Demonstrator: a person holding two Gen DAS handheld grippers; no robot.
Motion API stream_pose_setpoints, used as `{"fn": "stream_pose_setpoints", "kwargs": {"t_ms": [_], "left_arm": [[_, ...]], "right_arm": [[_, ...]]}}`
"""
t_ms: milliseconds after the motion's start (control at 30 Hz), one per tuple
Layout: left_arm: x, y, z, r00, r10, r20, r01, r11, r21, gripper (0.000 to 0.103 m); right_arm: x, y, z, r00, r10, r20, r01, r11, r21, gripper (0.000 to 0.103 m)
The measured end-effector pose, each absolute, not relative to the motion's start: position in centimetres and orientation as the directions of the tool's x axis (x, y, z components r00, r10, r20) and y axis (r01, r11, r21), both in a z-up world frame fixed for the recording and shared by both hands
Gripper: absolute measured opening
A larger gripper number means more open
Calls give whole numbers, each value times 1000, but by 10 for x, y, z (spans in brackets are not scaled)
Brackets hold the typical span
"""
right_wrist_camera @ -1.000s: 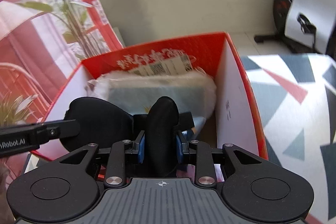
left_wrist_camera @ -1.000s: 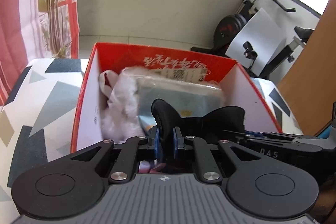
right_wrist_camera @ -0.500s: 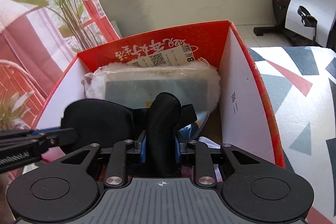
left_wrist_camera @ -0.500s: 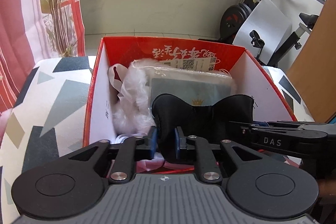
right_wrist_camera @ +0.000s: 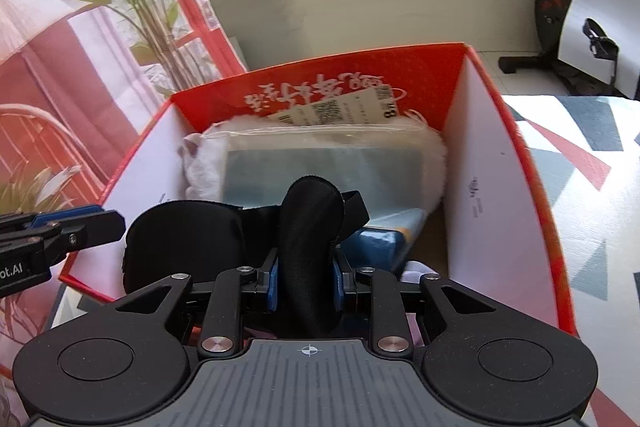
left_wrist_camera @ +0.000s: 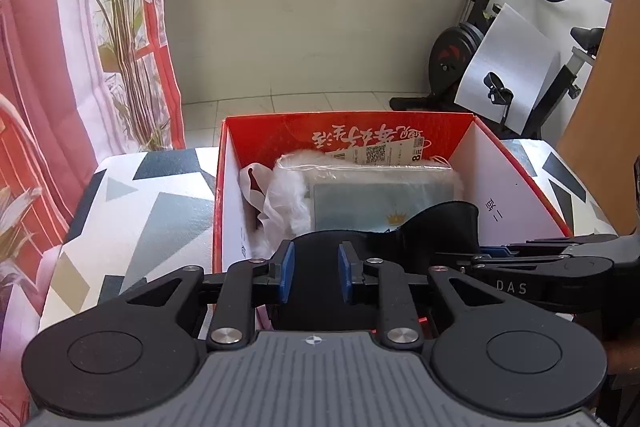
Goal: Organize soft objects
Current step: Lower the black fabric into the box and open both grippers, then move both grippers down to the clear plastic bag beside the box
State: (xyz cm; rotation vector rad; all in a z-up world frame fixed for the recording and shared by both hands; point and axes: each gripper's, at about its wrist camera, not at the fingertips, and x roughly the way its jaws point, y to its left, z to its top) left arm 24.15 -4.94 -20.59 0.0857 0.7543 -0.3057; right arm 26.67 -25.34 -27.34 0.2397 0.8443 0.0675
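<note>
A black sleep mask (left_wrist_camera: 440, 227) hangs over the near end of a red box (left_wrist_camera: 348, 127) with white inner walls. My right gripper (right_wrist_camera: 305, 279) is shut on the mask's right lobe (right_wrist_camera: 310, 227), and it also shows at the right of the left wrist view (left_wrist_camera: 496, 253). My left gripper (left_wrist_camera: 313, 277) stands open with its blue pads (left_wrist_camera: 287, 277) apart around the mask's left lobe, not pinching it. In the right wrist view my left gripper's fingers (right_wrist_camera: 72, 225) sit beside the mask's other lobe (right_wrist_camera: 184, 235). A white fluffy bagged item (right_wrist_camera: 320, 163) fills the box's far end.
The box stands on a table with a geometric-patterned cloth (left_wrist_camera: 152, 211). A price tag (left_wrist_camera: 384, 153) leans on the box's far wall. A blue packet (right_wrist_camera: 384, 243) lies under the mask. A plant (left_wrist_camera: 120, 27), red curtains and an exercise bike (left_wrist_camera: 500, 47) stand beyond.
My left gripper has opened and let go of the mask's left lobe. Both grippers have drawn back and up from the box; the right one still holds the mask.
</note>
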Motion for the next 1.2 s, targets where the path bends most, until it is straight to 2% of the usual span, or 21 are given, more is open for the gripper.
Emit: {"fn": "stream_pose_setpoints", "kwargs": {"t_ms": [67, 200, 233, 267, 300, 333, 367, 467, 567, 867, 1200], "left_arm": [[241, -50, -206, 686, -240, -686, 302, 953, -31, 25], [238, -50, -205, 692, -241, -680, 303, 953, -29, 31], [236, -50, -204, 695, -245, -676, 306, 952, -30, 39], [235, -49, -203, 697, -253, -671, 311, 950, -35, 55], [233, -48, -201, 700, -263, -664, 315, 948, -43, 63], [230, -48, -199, 708, -271, -653, 317, 947, -49, 76], [226, -47, -197, 719, -271, -641, 316, 948, -45, 84], [216, -49, -193, 746, -257, -615, 314, 949, -15, 97], [206, -51, -189, 766, -209, -608, 277, 961, 19, 103], [165, -32, -181, 798, -219, -562, 232, 971, -48, 103], [127, -19, -183, 833, -196, -517, 212, 977, -27, 103]], "right_arm": [[265, -251, -270, 669, 127, -732, 23, 981, 191, 29], [258, -249, -259, 698, 49, -714, 9, 997, 78, 60], [255, -248, -255, 712, 31, -701, -4, 999, 41, 61], [252, -247, -252, 723, 16, -691, -12, 1000, 11, 65], [249, -247, -250, 733, 1, -680, -14, 1000, -13, 76], [246, -248, -246, 746, -7, -666, -14, 1000, -26, 82], [242, -249, -243, 765, -9, -644, -14, 999, -30, 90], [231, -254, -234, 797, 13, -604, -21, 1000, -6, 103], [220, -258, -227, 818, 18, -575, -8, 1000, 20, 103], [180, -269, -217, 857, 24, -515, 18, 997, 75, 103], [129, -262, -217, 885, 31, -465, 22, 994, 107, 103]]}}
